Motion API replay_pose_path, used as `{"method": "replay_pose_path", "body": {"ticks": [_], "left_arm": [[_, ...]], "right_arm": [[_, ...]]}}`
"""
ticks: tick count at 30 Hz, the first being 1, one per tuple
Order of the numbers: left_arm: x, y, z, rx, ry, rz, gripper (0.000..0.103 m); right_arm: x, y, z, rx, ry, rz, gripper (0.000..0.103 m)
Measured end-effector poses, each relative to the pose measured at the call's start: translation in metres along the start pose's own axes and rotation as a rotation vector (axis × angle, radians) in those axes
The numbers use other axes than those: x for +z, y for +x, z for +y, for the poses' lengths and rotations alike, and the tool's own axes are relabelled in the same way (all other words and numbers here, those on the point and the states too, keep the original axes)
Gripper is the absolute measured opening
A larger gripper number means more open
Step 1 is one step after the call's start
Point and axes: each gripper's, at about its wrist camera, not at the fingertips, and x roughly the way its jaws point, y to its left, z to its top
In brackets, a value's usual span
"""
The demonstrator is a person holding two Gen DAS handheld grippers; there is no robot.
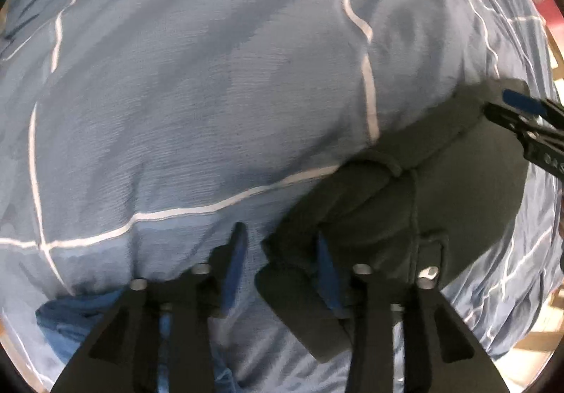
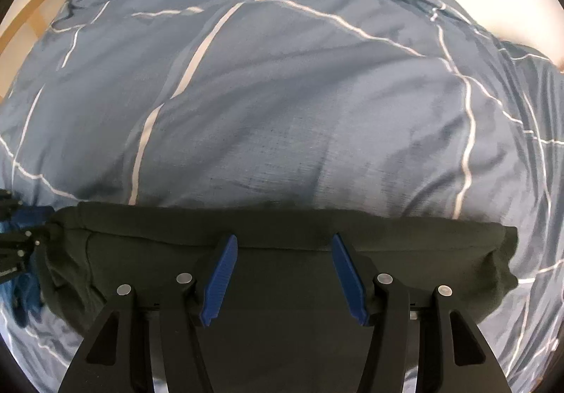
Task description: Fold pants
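Dark grey-green pants (image 2: 282, 280) lie folded in a wide band on a blue duvet; they also show in the left wrist view (image 1: 440, 181) at the right. My left gripper (image 1: 282, 237) is open at the pants' bunched left end, with its right finger against the fabric. My right gripper (image 2: 283, 241) is open above the pants, near their far folded edge. In the left wrist view the right gripper (image 1: 518, 110) reaches in from the right over the pants. In the right wrist view the left gripper (image 2: 17, 241) shows at the pants' left end.
The blue duvet (image 2: 282, 93) with thin white lines covers the bed and bulges in soft folds. A brighter blue cloth (image 1: 70, 322) lies at the lower left of the left wrist view. A wooden bed frame (image 2: 38, 12) and pale wall show at the far edges.
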Motion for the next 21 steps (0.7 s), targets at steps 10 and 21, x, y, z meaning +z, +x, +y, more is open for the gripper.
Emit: {"method": "replay_pose_path", "body": {"ticks": [10,21], "left_arm": [[-0.058,-0.094,-0.039,0.241,0.041,-0.261,0.067],[-0.141,-0.069,-0.121,0.128,0.009,-0.316,0.067]], "right_arm": [[-0.028,-0.065,-0.016,-0.003,-0.011,-0.136,0.056],[-0.135,-0.09,-0.037,0.137,-0.102,-0.166,0.056]]}}
